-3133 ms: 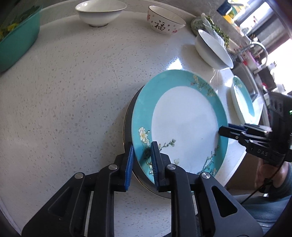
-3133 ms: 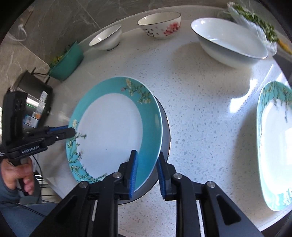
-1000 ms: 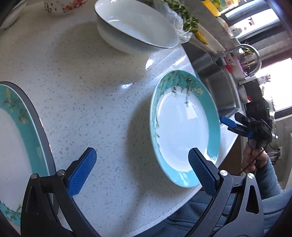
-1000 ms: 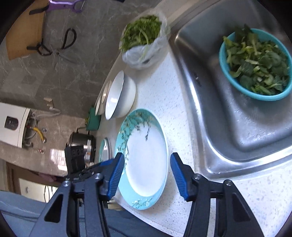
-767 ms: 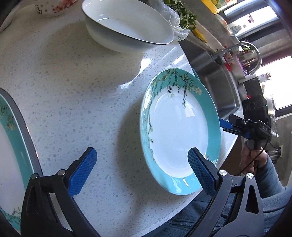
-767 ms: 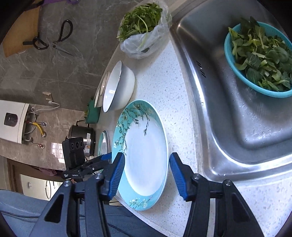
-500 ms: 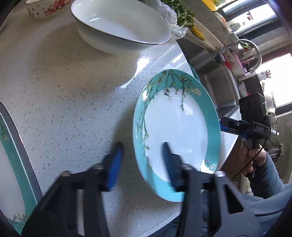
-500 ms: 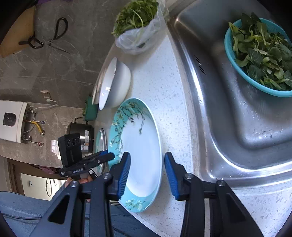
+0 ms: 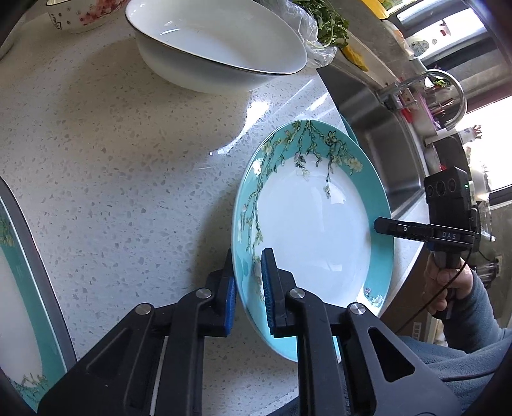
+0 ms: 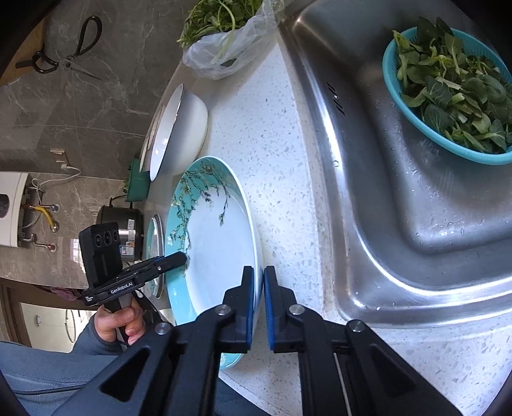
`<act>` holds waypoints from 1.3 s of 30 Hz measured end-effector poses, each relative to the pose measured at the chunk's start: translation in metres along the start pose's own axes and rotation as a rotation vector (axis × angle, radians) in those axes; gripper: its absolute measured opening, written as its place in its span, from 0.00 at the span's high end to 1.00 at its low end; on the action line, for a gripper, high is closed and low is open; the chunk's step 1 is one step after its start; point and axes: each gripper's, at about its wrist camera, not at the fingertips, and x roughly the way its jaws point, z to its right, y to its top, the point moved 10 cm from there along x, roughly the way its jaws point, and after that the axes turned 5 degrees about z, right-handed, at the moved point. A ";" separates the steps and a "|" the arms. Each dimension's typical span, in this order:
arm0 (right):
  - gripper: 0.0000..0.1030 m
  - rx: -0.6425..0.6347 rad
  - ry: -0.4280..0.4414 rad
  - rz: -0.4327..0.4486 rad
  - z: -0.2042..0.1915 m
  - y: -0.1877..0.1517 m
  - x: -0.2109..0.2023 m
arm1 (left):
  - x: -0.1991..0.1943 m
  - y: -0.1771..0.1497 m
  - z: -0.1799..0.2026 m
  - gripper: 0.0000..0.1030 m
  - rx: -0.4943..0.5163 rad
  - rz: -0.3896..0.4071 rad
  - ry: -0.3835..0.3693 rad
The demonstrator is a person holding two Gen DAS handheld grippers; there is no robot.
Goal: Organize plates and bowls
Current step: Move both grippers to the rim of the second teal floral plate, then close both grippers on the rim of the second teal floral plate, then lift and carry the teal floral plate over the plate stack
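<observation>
A teal-rimmed plate with a white centre and blossom branches (image 9: 313,220) lies near the counter's front edge, by the sink; it also shows in the right wrist view (image 10: 217,243). My left gripper (image 9: 248,288) is shut on its left rim. My right gripper (image 10: 259,291) is shut on its opposite rim; it shows at the plate's right edge in the left wrist view (image 9: 384,225). Another teal edge peeks out from under the plate. A matching plate (image 9: 19,288) rests on a dark round base at far left.
A large white bowl (image 9: 217,44) stands behind the plate, a flowered small bowl (image 9: 80,16) further back. A bag of greens (image 10: 220,35) lies by the steel sink (image 10: 400,192), which holds a teal basket of leaves (image 10: 448,86). The counter edge is just below the plate.
Both grippers left the first plate on the dark base, moved right to the second plate, and closed from wide open onto its opposite rims.
</observation>
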 end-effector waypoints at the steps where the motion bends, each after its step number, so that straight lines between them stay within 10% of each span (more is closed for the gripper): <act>1: 0.92 -0.007 -0.010 0.001 -0.002 0.000 0.001 | 0.001 0.000 0.001 0.88 0.004 0.002 0.006; 19: 0.91 -0.071 -0.045 0.015 -0.026 0.002 -0.004 | -0.032 -0.003 0.010 0.88 0.021 0.072 0.016; 39: 0.91 -0.340 0.086 -0.150 -0.204 -0.008 0.092 | -0.216 -0.033 -0.112 0.88 -0.175 0.299 0.169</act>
